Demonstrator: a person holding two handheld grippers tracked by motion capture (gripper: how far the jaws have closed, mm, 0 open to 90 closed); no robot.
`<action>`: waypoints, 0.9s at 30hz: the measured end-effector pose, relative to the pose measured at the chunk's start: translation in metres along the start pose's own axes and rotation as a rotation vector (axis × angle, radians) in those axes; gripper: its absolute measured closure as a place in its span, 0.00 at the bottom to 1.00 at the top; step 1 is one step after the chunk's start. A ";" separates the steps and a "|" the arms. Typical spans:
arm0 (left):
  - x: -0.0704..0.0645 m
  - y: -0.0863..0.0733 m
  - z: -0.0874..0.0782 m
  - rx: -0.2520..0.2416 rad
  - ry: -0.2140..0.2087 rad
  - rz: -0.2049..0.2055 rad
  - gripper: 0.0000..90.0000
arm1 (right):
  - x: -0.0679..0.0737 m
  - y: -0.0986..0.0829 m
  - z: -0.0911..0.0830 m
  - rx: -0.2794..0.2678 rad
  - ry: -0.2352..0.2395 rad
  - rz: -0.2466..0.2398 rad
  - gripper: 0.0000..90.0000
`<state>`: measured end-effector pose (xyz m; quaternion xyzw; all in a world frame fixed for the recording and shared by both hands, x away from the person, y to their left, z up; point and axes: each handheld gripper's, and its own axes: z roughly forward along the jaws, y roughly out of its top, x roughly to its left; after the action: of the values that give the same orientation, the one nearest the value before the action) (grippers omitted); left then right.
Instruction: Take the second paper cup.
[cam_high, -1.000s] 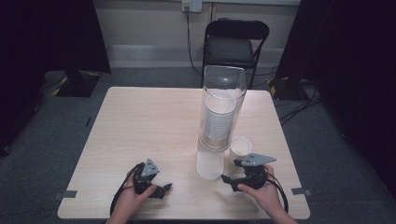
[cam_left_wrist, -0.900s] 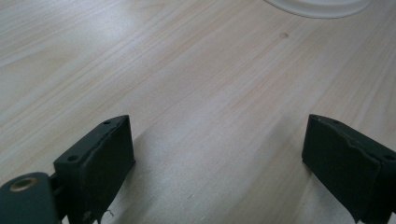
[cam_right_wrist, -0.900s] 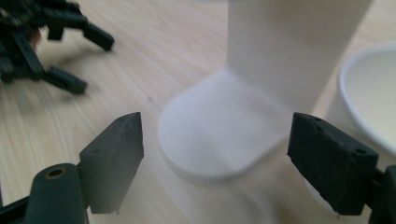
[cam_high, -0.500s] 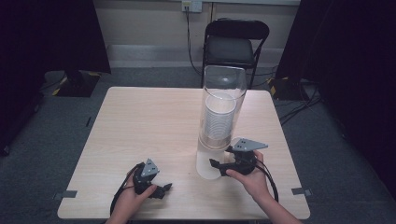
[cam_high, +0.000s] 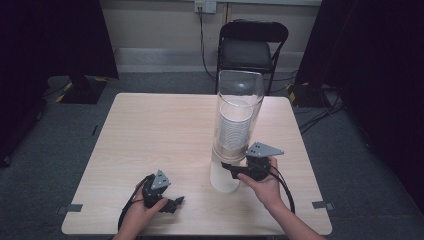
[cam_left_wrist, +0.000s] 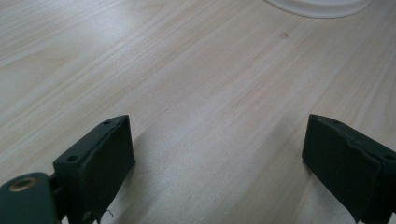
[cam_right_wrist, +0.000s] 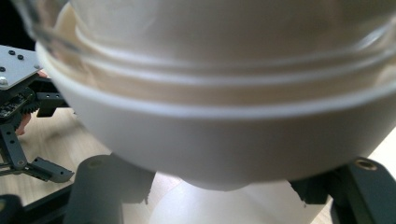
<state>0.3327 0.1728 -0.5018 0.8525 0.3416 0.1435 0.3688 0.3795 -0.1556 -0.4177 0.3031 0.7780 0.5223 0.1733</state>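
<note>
Work in hand: drawing a cup from the bottom of the clear tube (cam_high: 237, 117), right of centre in the high view, where a stack of cups (cam_high: 235, 127) sits so the lowest can be pulled from below.
Right gripper (cam_high: 235, 170): at the tube's foot, jaws spread wide to either side of the lowest white cup (cam_right_wrist: 205, 149), which bulges out under the tube's rim in the right gripper view; I cannot tell whether the jaws touch it.
White base (cam_high: 224, 175): stands on the table (cam_high: 150, 135), holding the tube up.
Left gripper (cam_high: 170, 202): lower left of the high view, jaws wide and empty, low over bare wood, likely parked out of the way.
</note>
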 end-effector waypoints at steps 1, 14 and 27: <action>0.000 0.000 0.000 0.000 0.000 0.000 0.09 | 0.000 -0.001 0.000 -0.005 0.002 0.006 0.40; -0.001 0.000 0.000 -0.001 0.004 0.002 0.08 | 0.011 -0.055 0.018 0.154 -0.044 -0.068 0.42; -0.001 0.001 0.001 0.002 -0.007 0.002 0.06 | 0.011 -0.067 0.003 0.227 0.015 -0.054 0.40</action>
<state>0.3329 0.1710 -0.5022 0.8538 0.3394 0.1406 0.3689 0.3533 -0.1639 -0.4803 0.2959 0.8413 0.4282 0.1460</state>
